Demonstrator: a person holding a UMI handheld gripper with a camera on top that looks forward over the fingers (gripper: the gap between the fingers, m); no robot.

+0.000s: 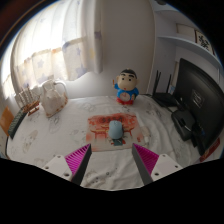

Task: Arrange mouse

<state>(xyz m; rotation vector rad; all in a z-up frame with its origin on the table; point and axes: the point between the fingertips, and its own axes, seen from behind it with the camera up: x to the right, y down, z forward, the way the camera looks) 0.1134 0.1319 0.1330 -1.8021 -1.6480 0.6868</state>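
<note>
1. The mouse is a small, rounded, pale grey-blue item. It rests on a reddish-brown mat at the middle of the counter, which is covered with a light patterned cloth.
2. Position relative to the tool: the mouse lies just ahead of the 2 fingers, at 12 o'clock from the gap between them, and is apart from both.
3. Tool state: released. The fingers stand spread with open space between the pink pads, and nothing is held.
4. Handling judgement: the mouse should be light and rigid, with a smooth, domed plastic shell that is likely slippery on top. The narrower flanks look like the sound place to take hold, 1 pad to each side, low on the body, so that the dome does not squirt out under pressure. Its exact heading on the mat cannot be told.
5. Outward, at 12 o'clock beyond the mat, a cartoon figure doll in a red top stands upright near the back wall, well apart from the mouse.
6. At 3 o'clock, dark equipment including a monitor occupies the counter edge.
7. At 9 to 10 o'clock, a clear glass jar stands near the curtained window.
8. Stage judgement: approach only; the grasp is not yet made.
</note>
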